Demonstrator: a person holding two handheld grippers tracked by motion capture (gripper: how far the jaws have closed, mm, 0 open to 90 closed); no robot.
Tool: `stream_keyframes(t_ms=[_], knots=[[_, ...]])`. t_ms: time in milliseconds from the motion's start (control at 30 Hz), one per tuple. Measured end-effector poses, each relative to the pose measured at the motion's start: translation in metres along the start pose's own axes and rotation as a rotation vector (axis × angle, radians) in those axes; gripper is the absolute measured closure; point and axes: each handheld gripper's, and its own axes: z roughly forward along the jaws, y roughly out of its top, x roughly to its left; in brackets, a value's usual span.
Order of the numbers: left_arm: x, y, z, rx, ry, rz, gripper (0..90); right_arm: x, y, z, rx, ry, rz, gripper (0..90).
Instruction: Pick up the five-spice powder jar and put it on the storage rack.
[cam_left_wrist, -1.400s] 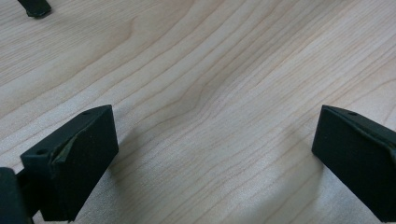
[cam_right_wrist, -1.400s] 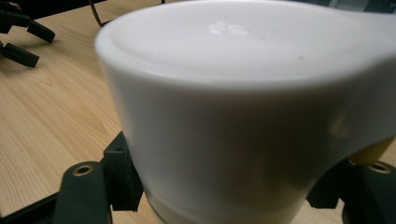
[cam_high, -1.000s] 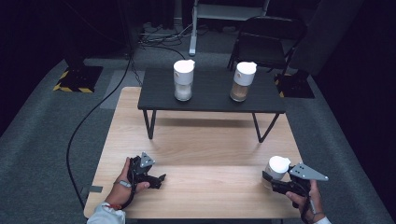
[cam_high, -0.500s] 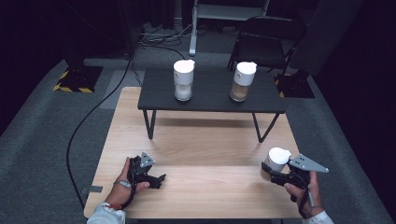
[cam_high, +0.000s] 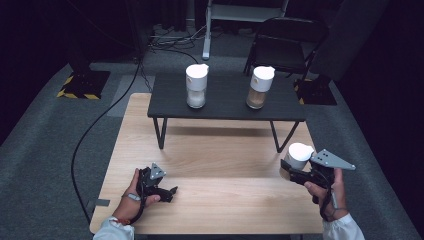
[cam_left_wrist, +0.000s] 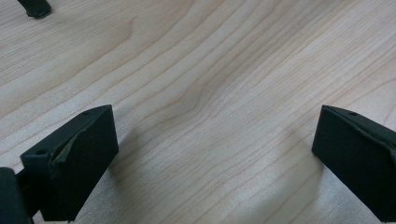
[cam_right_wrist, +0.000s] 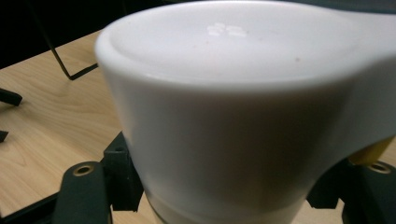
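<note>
My right gripper is shut on a white-lidded jar and holds it above the right side of the wooden table. In the right gripper view the jar's white lid looms close, with the black jaws clamped on the body below it. My left gripper rests low on the table near the front left. Its fingers stand wide apart over bare wood with nothing between them. Two more white-lidded jars stand on the small black table: one with white contents, one with brown contents.
The black table's thin metal legs stand on the far half of the wooden table. A black cable trails across the grey floor at the left. A dark chair stands behind the black table.
My right gripper has lifted the jar up off the table and carried it slightly away from the front edge. The left gripper has stayed where it was.
</note>
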Motion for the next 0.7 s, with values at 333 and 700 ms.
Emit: stream_keyframes(t_ms=[333, 700], knots=[[0.0, 0.0, 0.0, 0.0, 0.0, -0.002, 0.0, 0.005, 0.029, 0.001, -0.011, -0.032, 0.01, 29.9], [0.0, 0.0, 0.0, 0.0, -0.001, -0.002, 0.0, 0.004, 0.048, 0.001, -0.04, -0.063, 0.02, 29.9]])
